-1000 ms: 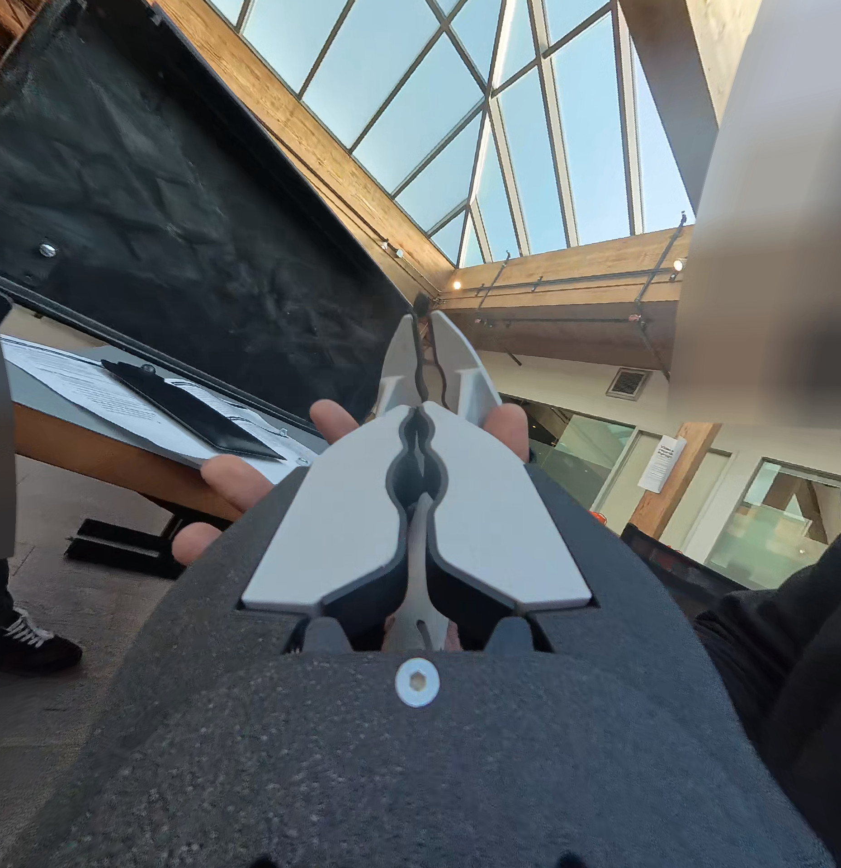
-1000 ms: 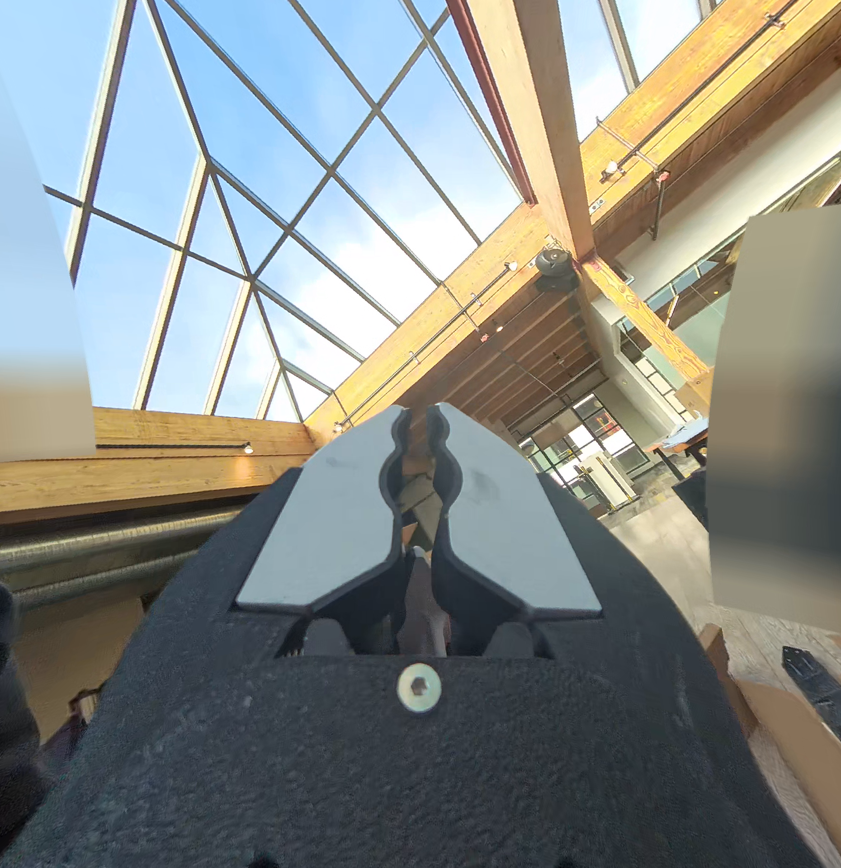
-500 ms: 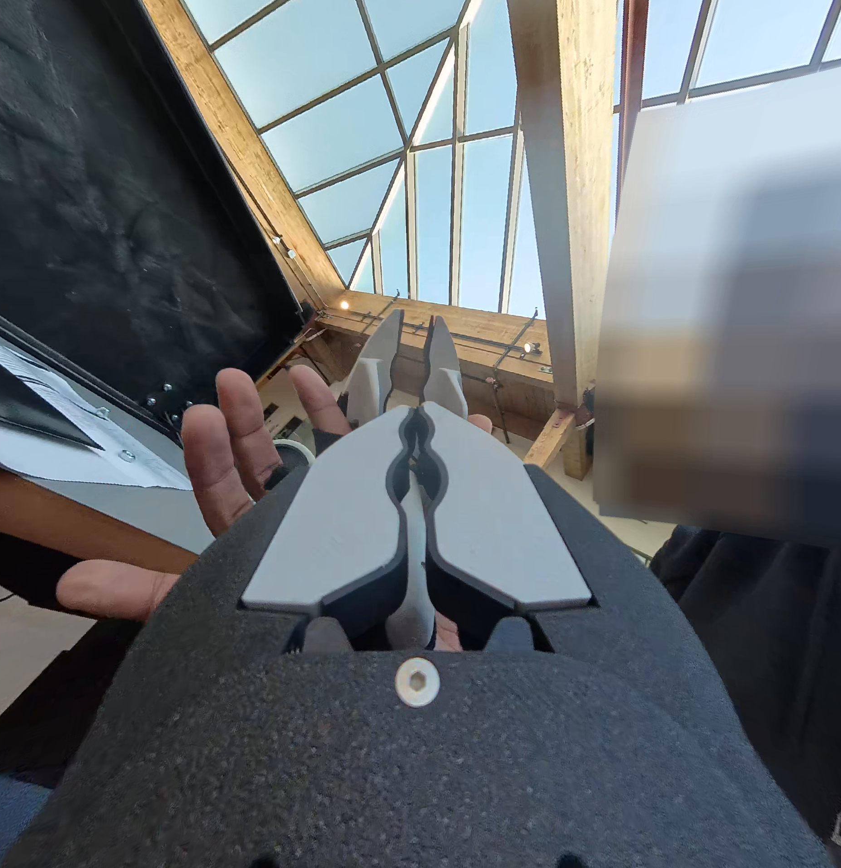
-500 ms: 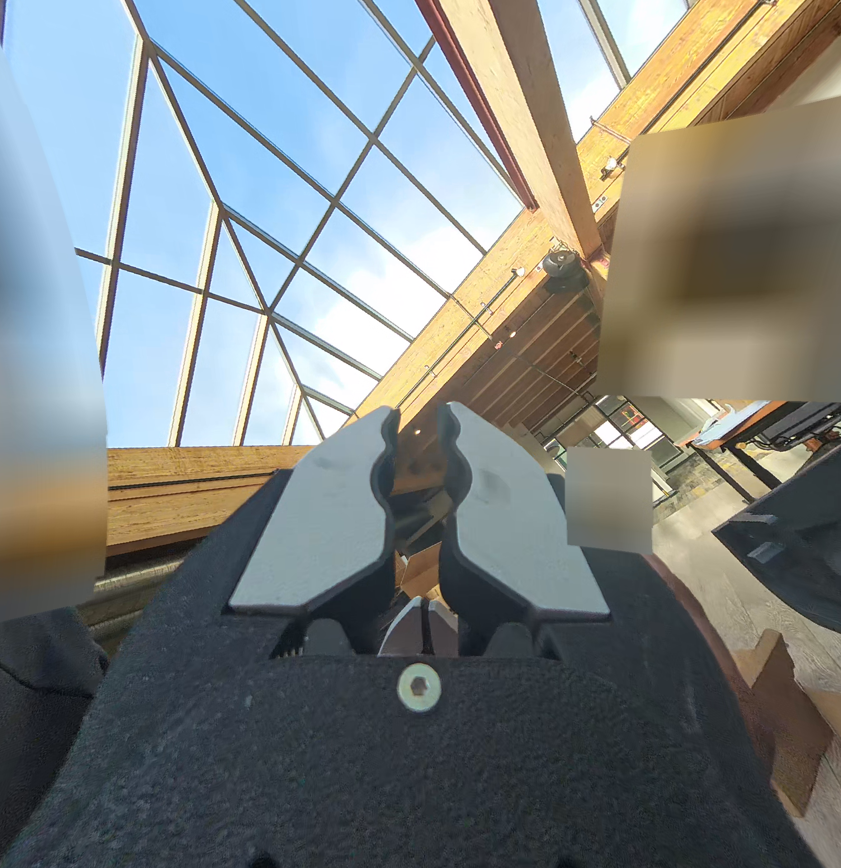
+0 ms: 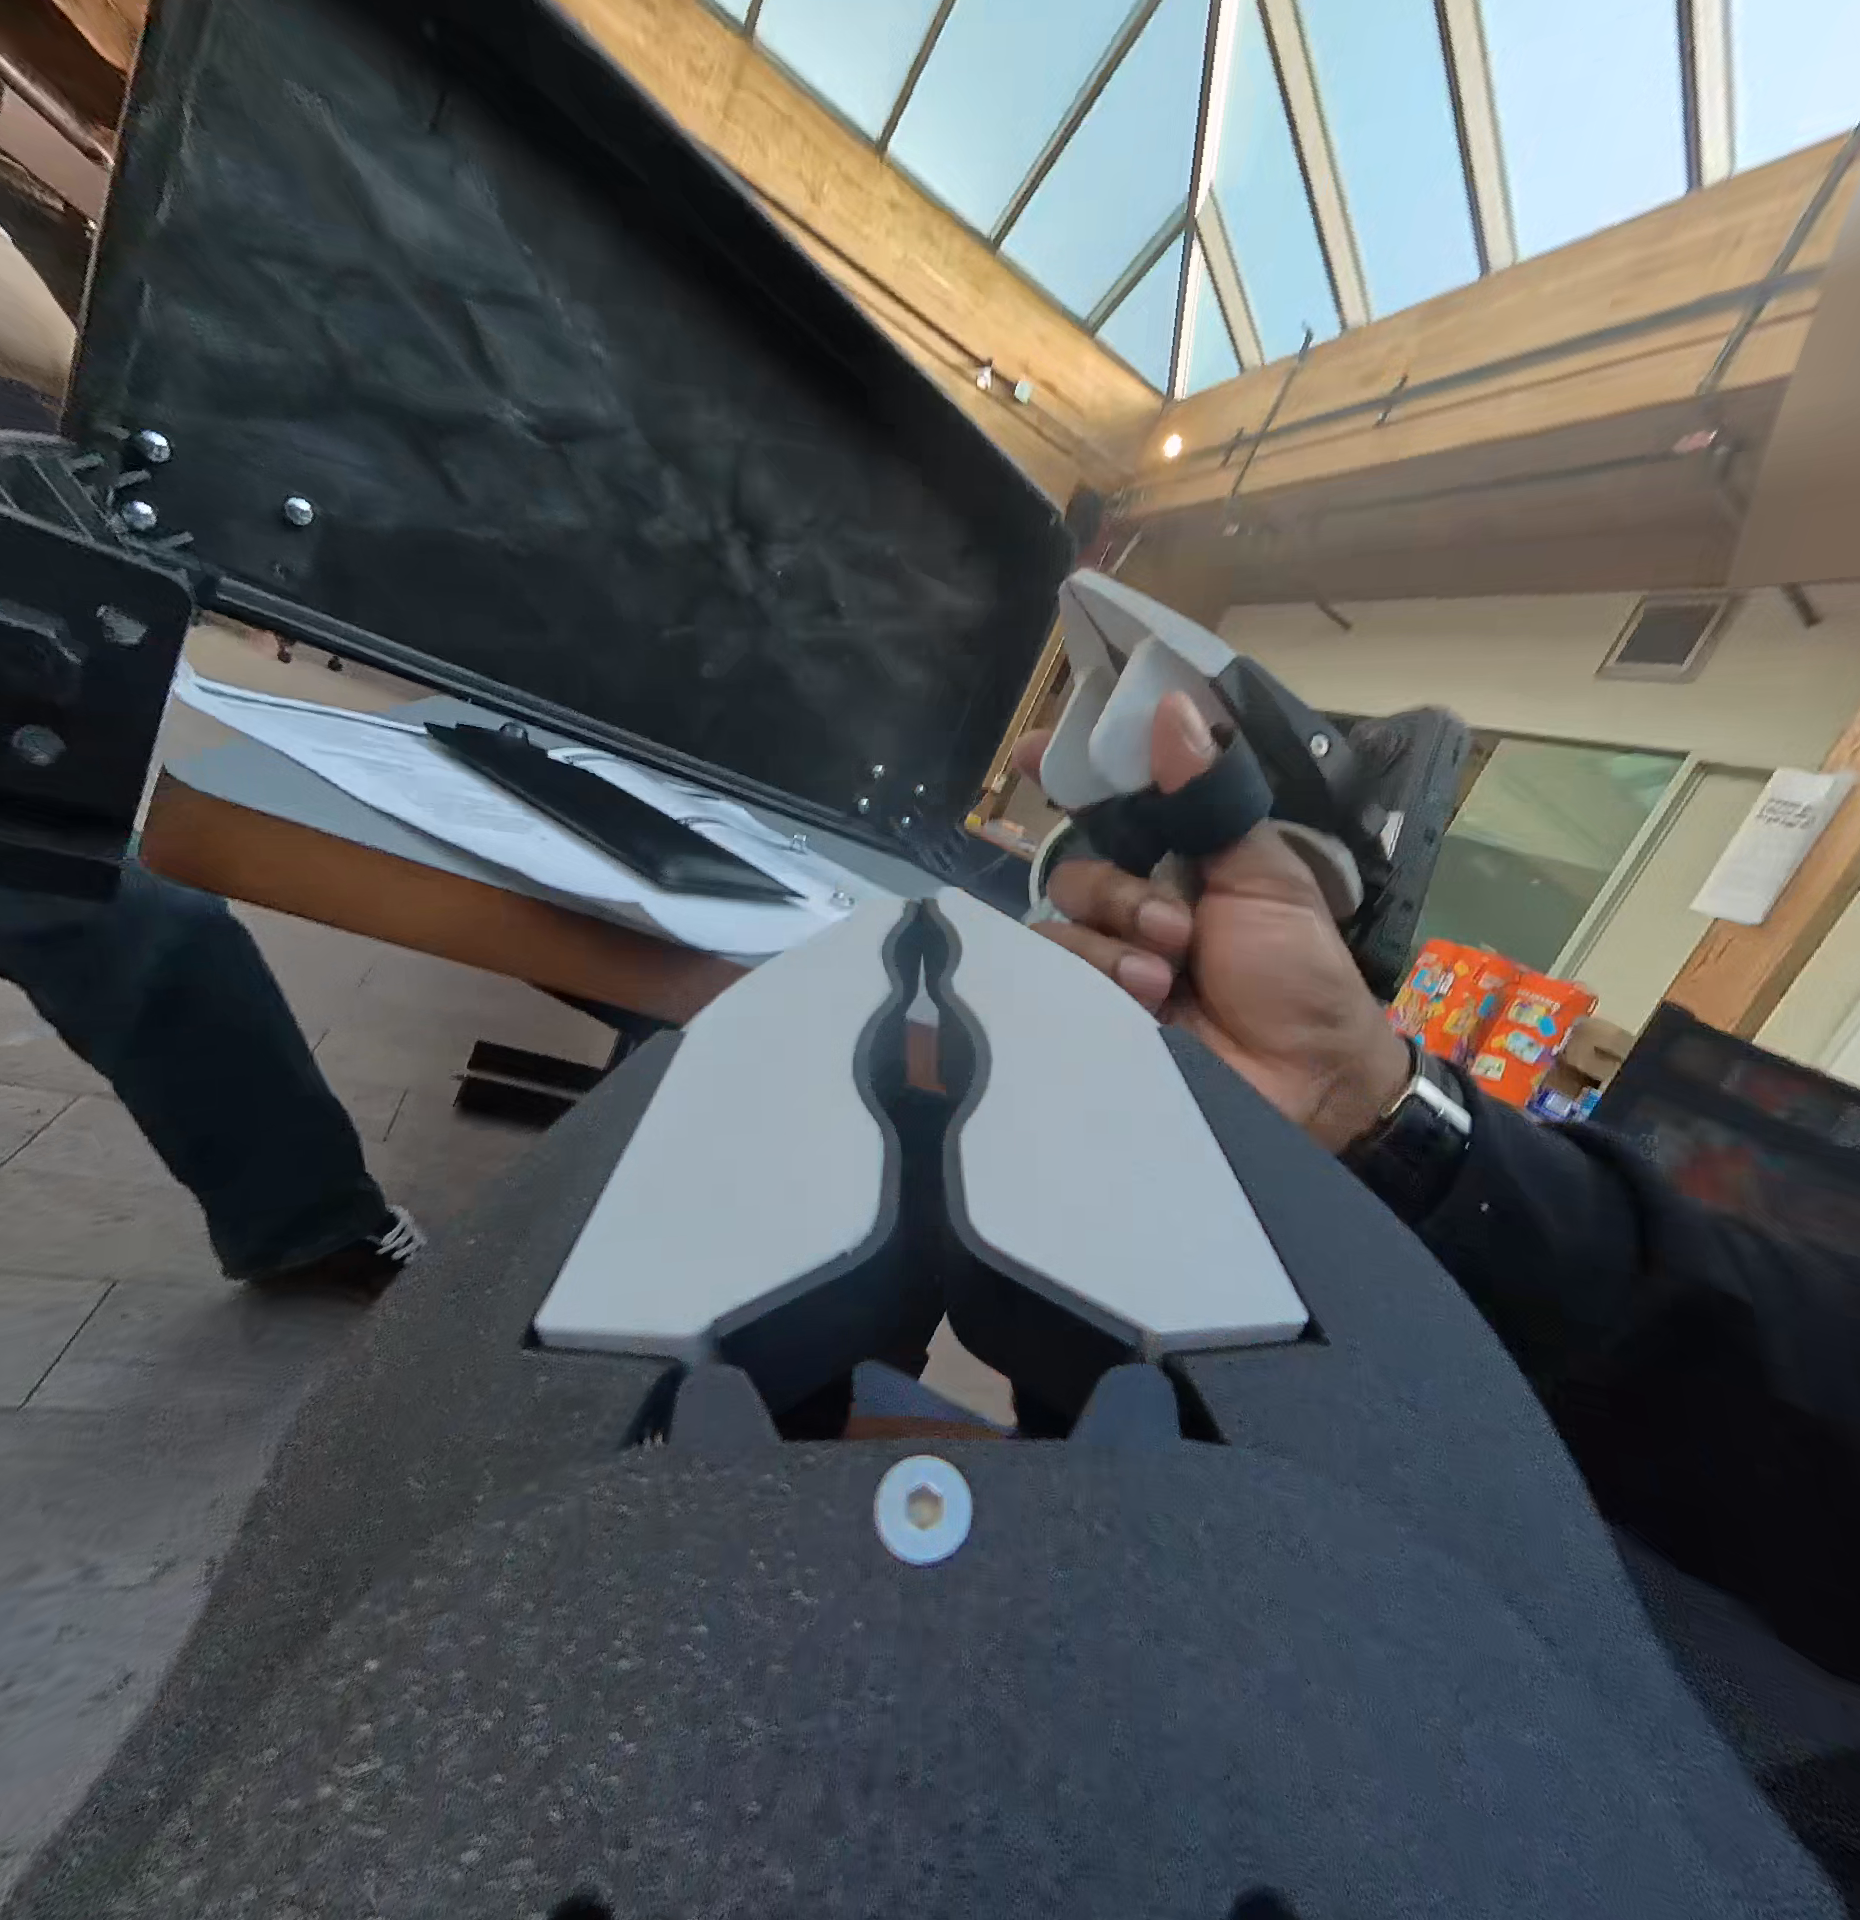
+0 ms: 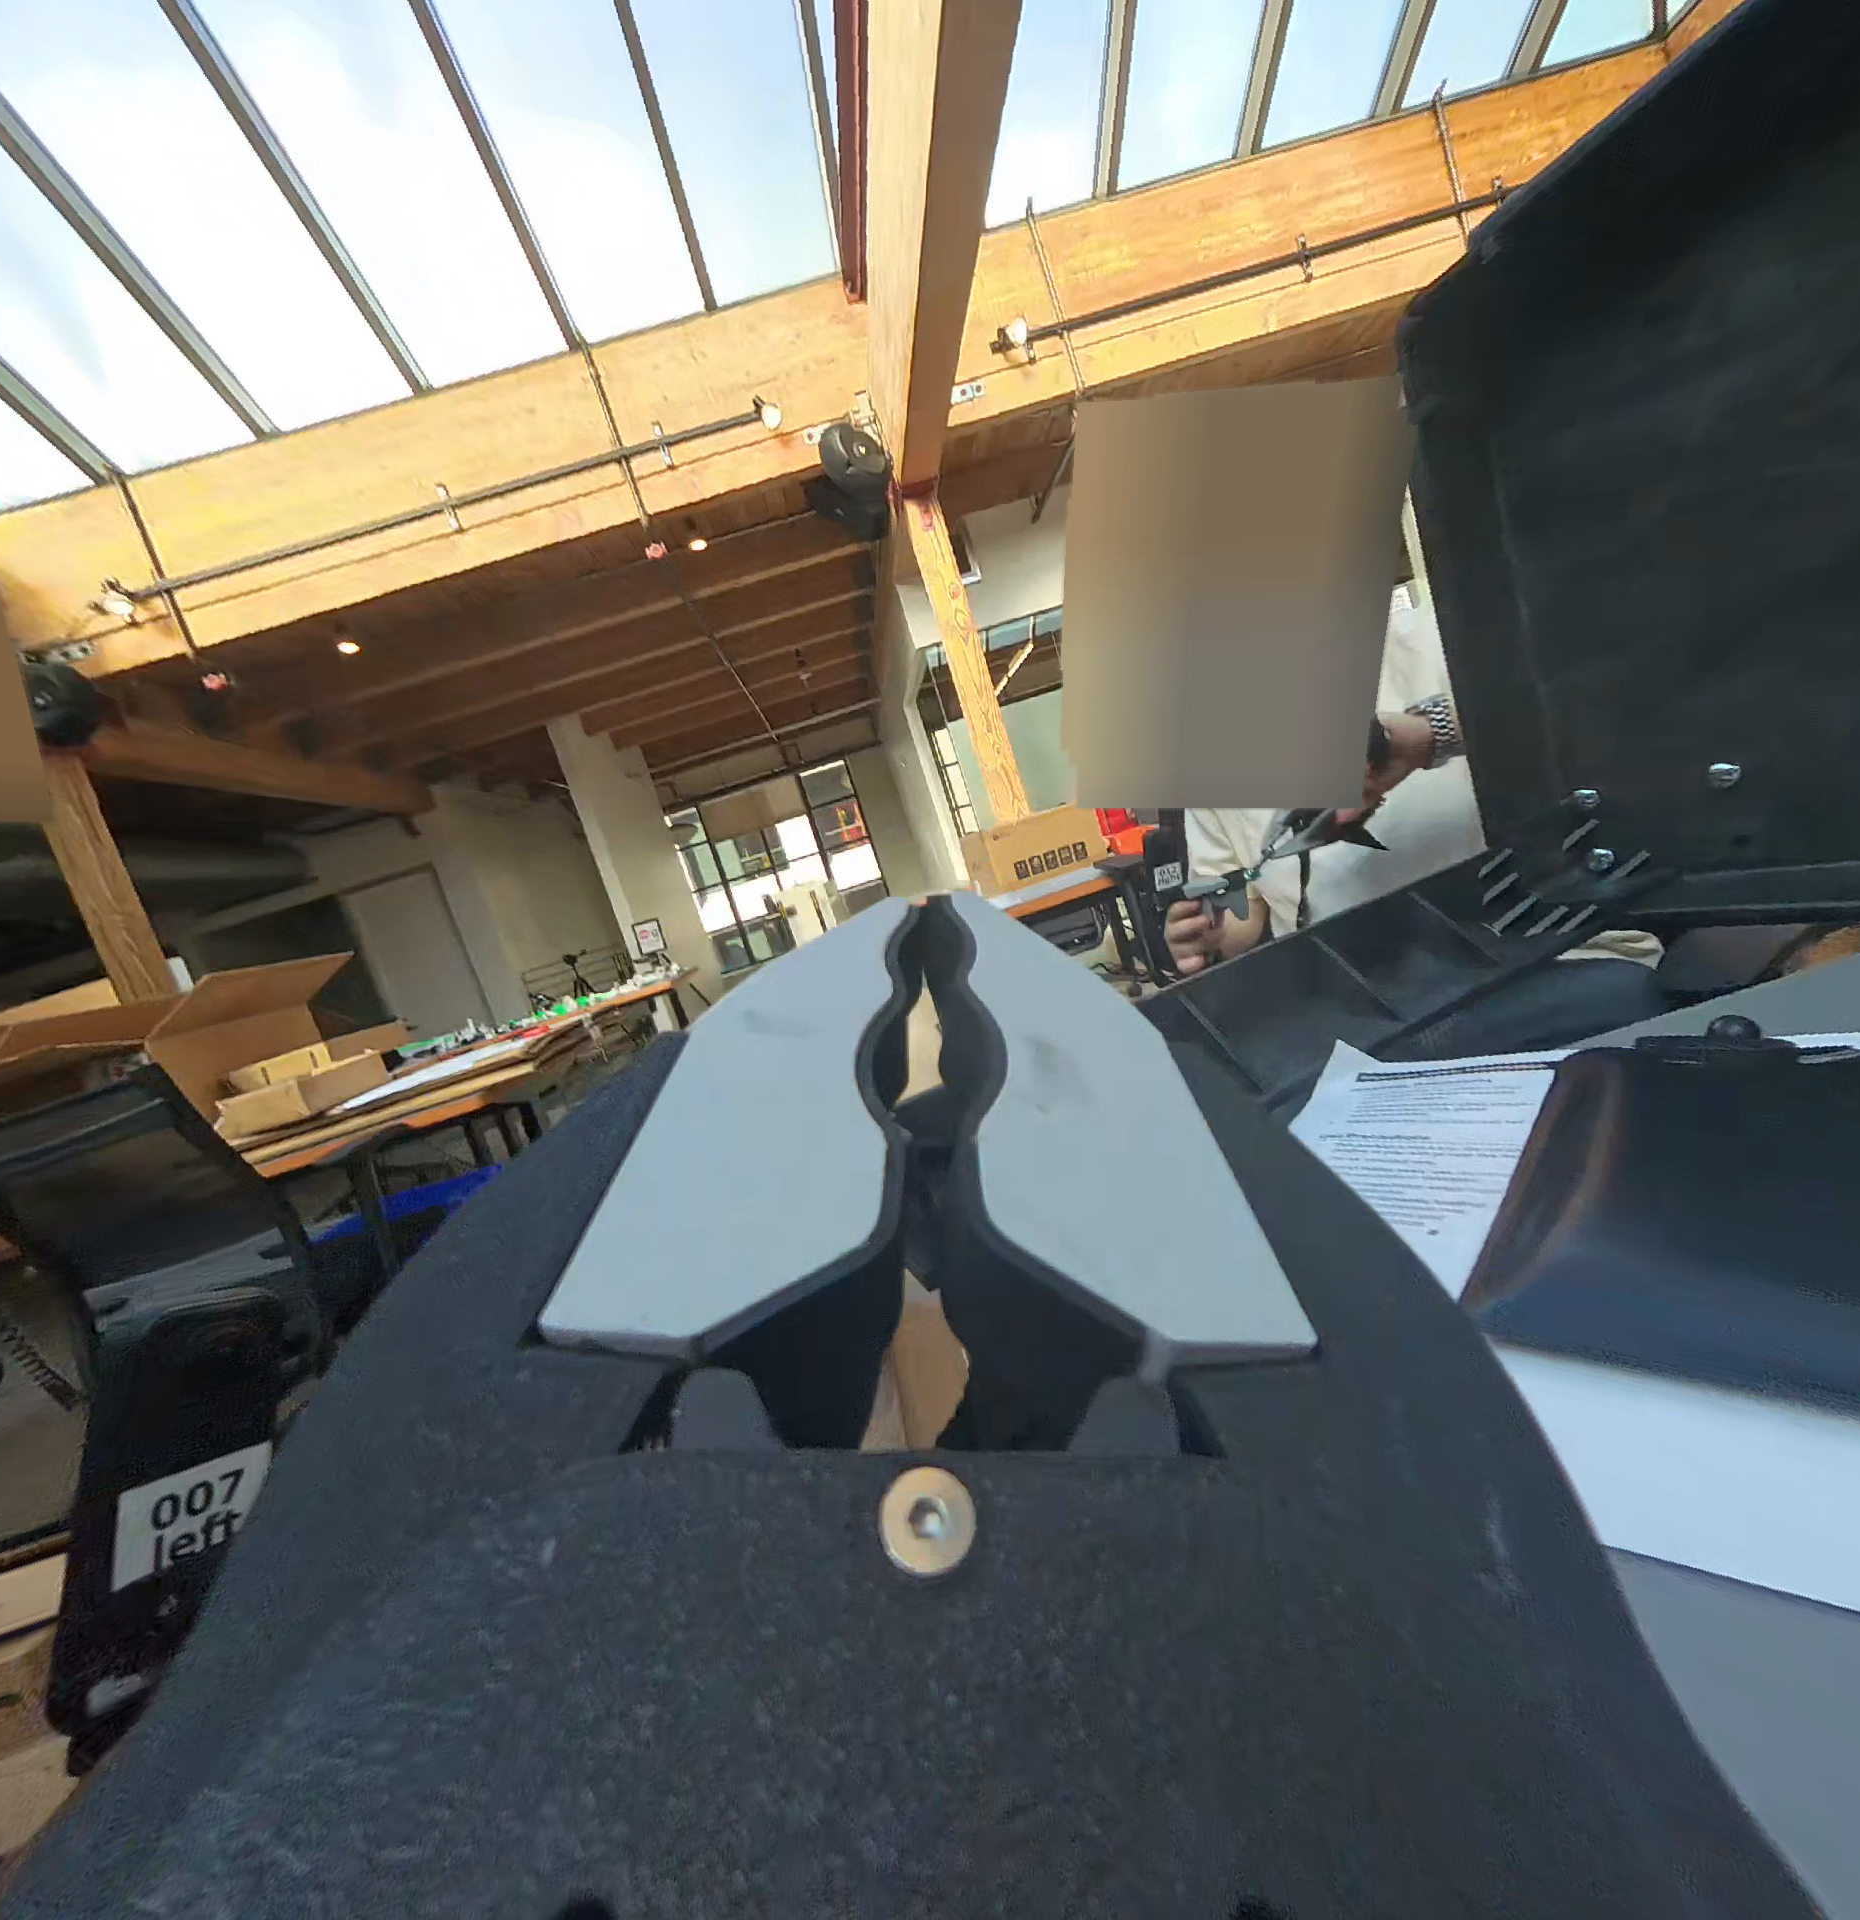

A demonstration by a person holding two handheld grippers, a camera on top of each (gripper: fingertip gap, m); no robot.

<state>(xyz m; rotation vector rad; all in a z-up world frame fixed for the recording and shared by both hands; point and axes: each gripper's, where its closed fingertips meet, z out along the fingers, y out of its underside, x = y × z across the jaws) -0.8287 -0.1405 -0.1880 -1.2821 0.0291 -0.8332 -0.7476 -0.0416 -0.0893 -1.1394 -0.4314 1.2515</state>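
My left gripper [image 5: 921, 920] is shut with nothing between its grey fingers [image 5: 780, 1132]; it is in the air in front of a wooden table [image 5: 406, 904]. A printed sheet [image 5: 386, 769] with a flat black object [image 5: 614, 821] on it lies on the table. A black case lid [image 5: 510, 395] stands open behind it. A hand [image 5: 1258, 966] holds my right gripper [image 5: 1080, 603] to the right. In the right wrist view my right gripper [image 6: 931, 906] is shut on nothing. It is near the sheet [image 6: 1425, 1143] and the case lid [image 6: 1684, 468].
A person's leg in dark trousers [image 5: 209, 1060] stands left of the table. Orange packs [image 5: 1477, 1018] lie at the right. The left gripper's black handle [image 6: 178, 1455] shows at the lower left. Cardboard boxes [image 6: 261, 1039], a chair [image 6: 157, 1174] and a person with another gripper [image 6: 1217, 894] are behind. The gap from one gripper's tips to the other's is roughly 15 centimetres.
Both views have tilted down from the skylight towards the room. The right gripper opened a little, then shut on air. In the left wrist view it has moved off to the right.
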